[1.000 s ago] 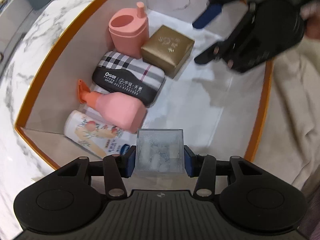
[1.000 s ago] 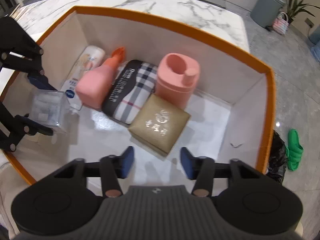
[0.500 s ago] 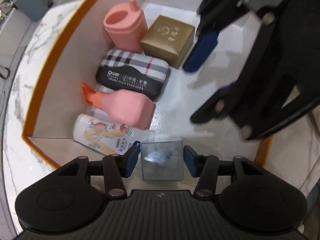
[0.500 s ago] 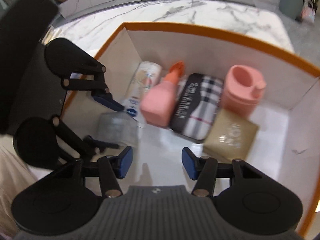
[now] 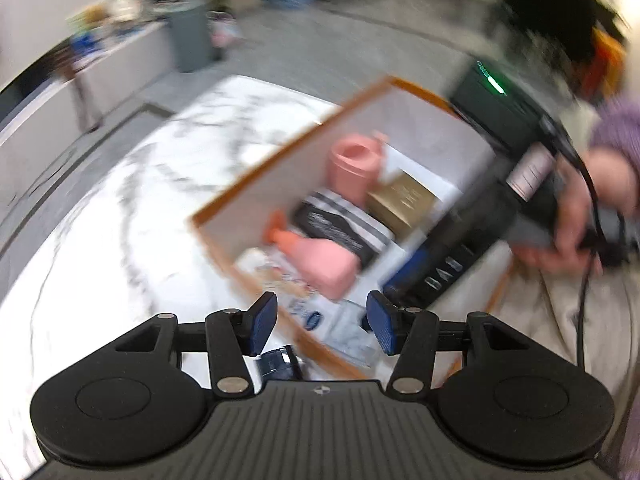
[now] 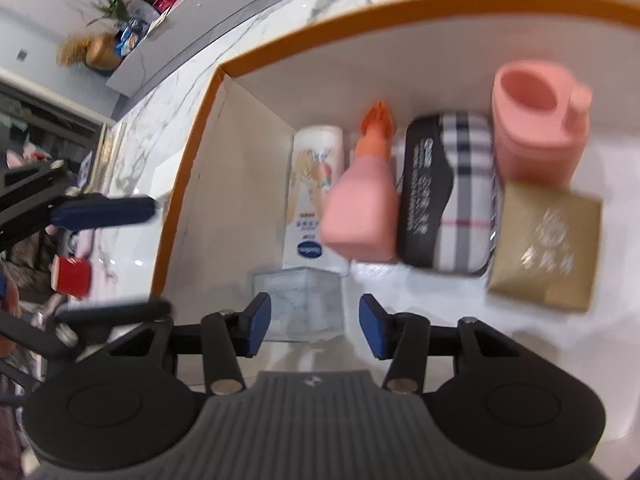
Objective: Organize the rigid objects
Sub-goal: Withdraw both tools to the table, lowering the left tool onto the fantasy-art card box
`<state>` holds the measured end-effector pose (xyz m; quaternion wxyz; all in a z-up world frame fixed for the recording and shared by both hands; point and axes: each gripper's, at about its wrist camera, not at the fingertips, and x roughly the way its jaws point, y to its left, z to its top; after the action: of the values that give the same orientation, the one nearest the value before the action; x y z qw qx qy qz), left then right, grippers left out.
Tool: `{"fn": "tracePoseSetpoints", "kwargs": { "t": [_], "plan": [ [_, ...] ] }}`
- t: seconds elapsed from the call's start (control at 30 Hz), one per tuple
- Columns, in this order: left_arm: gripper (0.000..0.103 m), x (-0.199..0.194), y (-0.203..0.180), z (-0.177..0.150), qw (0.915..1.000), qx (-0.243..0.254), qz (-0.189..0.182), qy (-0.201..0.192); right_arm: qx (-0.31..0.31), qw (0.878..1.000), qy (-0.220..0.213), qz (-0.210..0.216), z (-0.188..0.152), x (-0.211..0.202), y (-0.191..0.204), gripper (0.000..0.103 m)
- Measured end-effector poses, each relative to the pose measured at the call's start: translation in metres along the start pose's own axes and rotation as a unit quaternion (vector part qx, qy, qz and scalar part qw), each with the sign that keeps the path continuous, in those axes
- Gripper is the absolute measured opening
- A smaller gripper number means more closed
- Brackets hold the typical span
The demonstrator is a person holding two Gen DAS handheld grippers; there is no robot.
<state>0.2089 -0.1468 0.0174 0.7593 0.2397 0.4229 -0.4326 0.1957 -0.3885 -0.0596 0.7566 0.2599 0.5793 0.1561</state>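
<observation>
A clear plastic box [image 6: 298, 304] stands on the floor of the orange-rimmed carton [image 6: 360, 24], at its near left corner. My right gripper [image 6: 315, 322] hovers just short of it, jaws closing. The clear box lies ahead of the pads, which do not press on it. My left gripper [image 5: 322, 320] is open and holds nothing; it has risen above the carton's edge, and its view is blurred. In the right wrist view the left gripper [image 6: 160, 256] is outside the carton's left wall. Along the far wall lie a white lotion bottle [image 6: 316, 184], a pink spray bottle [image 6: 360, 208], a plaid case [image 6: 448, 196], a pink container [image 6: 536, 128] and a gold box [image 6: 548, 244].
The carton rests on a marble counter [image 5: 140, 200]. A red cup [image 6: 72, 276] stands to the left, outside the carton. Beige cloth [image 5: 540, 320] lies by the carton's right side. A person's hand [image 5: 572, 220] holds the right gripper's handle. A grey bin [image 5: 190, 36] stands beyond the counter.
My left gripper let go of the clear box, opened, and lifted up and out to the left. My right gripper swung left across the carton toward the clear box and narrowed a little.
</observation>
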Motion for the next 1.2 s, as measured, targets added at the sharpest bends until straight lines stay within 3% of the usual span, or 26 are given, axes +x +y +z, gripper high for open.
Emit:
{"fn": "tracePoseSetpoints", "kwargs": {
  "t": [0.1, 0.23, 0.4, 0.6, 0.7, 0.8, 1.0, 1.03, 1.1, 1.2],
  "plan": [
    [0.058, -0.003, 0.010, -0.013, 0.9970, -0.070, 0.023, -0.022, 0.023, 1.000, 0.009, 0.010, -0.004, 0.006, 0.000, 0.040],
    [0.055, -0.005, 0.020, -0.032, 0.9868, -0.144, 0.039, -0.064, 0.053, 0.998, 0.017, 0.020, -0.008, 0.017, 0.000, 0.028],
    [0.053, -0.013, 0.030, -0.055, 0.9720, -0.210, 0.039, -0.097, 0.053, 0.998, 0.018, 0.026, -0.010, 0.021, 0.008, 0.027],
    [0.052, -0.014, 0.034, -0.069, 0.9682, -0.226, 0.041, -0.098, 0.056, 0.998, 0.015, 0.024, -0.010, 0.026, 0.013, 0.030],
    [0.049, -0.017, 0.031, -0.073, 0.9692, -0.219, 0.063, -0.094, 0.023, 1.000, -0.001, -0.005, -0.012, 0.021, 0.020, 0.036],
    [0.049, -0.028, 0.033, -0.082, 0.9647, -0.228, 0.085, -0.101, -0.015, 0.999, -0.021, -0.029, -0.015, 0.013, 0.038, 0.038],
    [0.049, -0.057, 0.047, -0.101, 0.9447, -0.267, 0.151, -0.117, -0.092, 0.990, -0.095, -0.048, -0.018, -0.013, 0.091, 0.036],
    [0.049, -0.061, 0.049, -0.104, 0.9411, -0.272, 0.159, -0.121, -0.108, 0.986, -0.107, -0.067, -0.018, -0.015, 0.103, 0.034],
    [0.049, -0.068, 0.056, -0.113, 0.9336, -0.290, 0.166, -0.129, -0.150, 0.974, -0.133, -0.101, -0.018, -0.016, 0.127, 0.038],
    [0.049, -0.066, 0.074, -0.127, 0.9242, -0.328, 0.153, -0.123, -0.159, 0.975, -0.138, -0.075, -0.013, -0.009, 0.150, 0.038]
  ]
}}
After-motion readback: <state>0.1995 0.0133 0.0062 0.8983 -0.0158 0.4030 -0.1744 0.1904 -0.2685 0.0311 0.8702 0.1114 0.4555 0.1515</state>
